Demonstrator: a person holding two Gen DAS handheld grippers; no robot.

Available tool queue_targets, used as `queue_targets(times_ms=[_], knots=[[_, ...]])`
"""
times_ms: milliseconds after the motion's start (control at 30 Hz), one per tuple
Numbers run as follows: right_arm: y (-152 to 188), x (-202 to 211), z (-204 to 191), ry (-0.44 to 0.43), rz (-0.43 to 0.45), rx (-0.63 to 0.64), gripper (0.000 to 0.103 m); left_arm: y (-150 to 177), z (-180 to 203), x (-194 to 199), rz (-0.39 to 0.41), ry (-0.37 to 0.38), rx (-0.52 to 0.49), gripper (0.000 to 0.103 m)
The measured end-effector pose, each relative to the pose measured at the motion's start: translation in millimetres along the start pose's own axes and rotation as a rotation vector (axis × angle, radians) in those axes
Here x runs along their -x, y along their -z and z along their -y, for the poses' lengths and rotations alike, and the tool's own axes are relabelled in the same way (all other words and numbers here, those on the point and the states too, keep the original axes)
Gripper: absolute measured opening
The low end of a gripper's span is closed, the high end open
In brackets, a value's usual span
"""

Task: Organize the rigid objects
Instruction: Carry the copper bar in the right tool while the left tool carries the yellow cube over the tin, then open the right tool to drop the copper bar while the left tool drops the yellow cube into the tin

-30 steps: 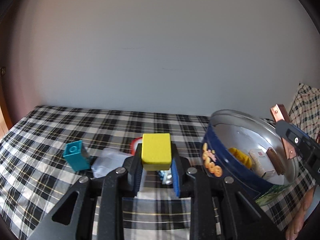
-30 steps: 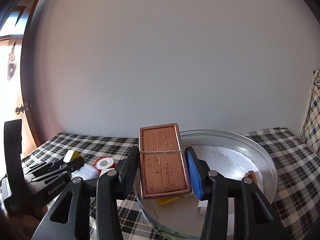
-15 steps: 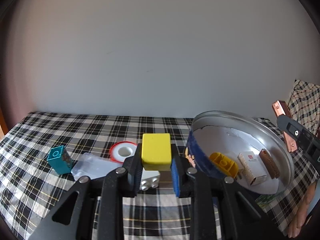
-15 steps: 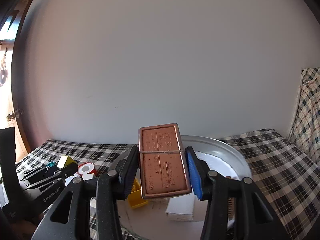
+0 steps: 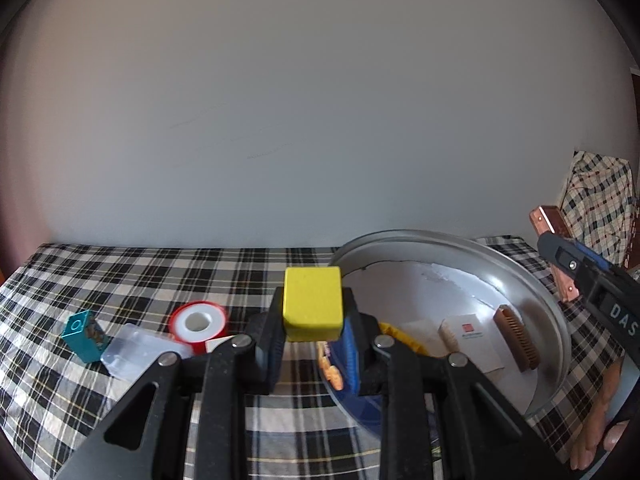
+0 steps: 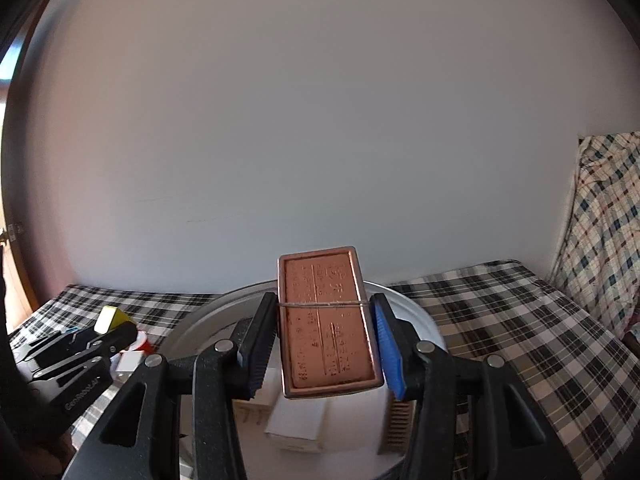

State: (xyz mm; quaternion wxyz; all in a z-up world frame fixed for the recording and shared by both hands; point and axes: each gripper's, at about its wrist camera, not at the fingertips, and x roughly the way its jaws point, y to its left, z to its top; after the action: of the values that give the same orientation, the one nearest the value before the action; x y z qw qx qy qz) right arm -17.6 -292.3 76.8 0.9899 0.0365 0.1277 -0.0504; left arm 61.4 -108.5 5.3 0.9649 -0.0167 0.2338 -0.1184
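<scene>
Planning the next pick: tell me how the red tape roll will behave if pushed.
The tape roll lies flat on the plaid cloth, so it should slide, not roll. Its hollow core suggests it is light. The cloth may bunch and drag under it.

A black-and-white checked cloth (image 5: 120, 276) covers the surface — behind it a plain pale wall (image 5: 304, 112).

Plain pale wall (image 5: 320, 100), checked cloth (image 5: 120, 272) beneath

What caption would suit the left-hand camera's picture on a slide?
Left gripper holding a yellow block beside a round tin, above a checked cloth.
</scene>
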Motion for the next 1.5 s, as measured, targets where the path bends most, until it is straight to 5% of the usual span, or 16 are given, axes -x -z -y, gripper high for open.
queue_targets(times_ms=[633, 1267, 1300, 1367, 1400, 1433, 1467, 1500], knots=[[-4, -28, 53, 0.113, -0.073, -0.05, 0.049, -2, 75, -25, -0.017, 0.145, -0.095, 0.023], [18, -61, 47, 0.081, -0.217, -0.057, 0.05, 11, 93, -41, -0.113, 0.088, -0.142, 0.023], [19, -62, 46, 0.077, -0.22, -0.056, 0.05, 11, 92, -42, -0.123, 0.081, -0.14, 0.028], [22, -64, 43, 0.061, -0.235, -0.063, 0.051, 10, 90, -42, -0.124, 0.074, -0.127, 0.059], [22, -64, 42, 0.064, -0.233, -0.06, 0.055, 10, 88, -39, -0.109, 0.051, -0.117, 0.088], [21, -62, 40, 0.077, -0.227, -0.056, 0.064, 10, 86, -35, -0.09, 0.028, -0.11, 0.103], [21, -60, 40, 0.084, -0.215, -0.063, 0.08, 10, 83, -30, -0.065, 0.017, -0.1, 0.102], [20, -57, 41, 0.074, -0.193, -0.073, 0.085, 9, 81, -24, -0.037, 0.023, -0.094, 0.103]])
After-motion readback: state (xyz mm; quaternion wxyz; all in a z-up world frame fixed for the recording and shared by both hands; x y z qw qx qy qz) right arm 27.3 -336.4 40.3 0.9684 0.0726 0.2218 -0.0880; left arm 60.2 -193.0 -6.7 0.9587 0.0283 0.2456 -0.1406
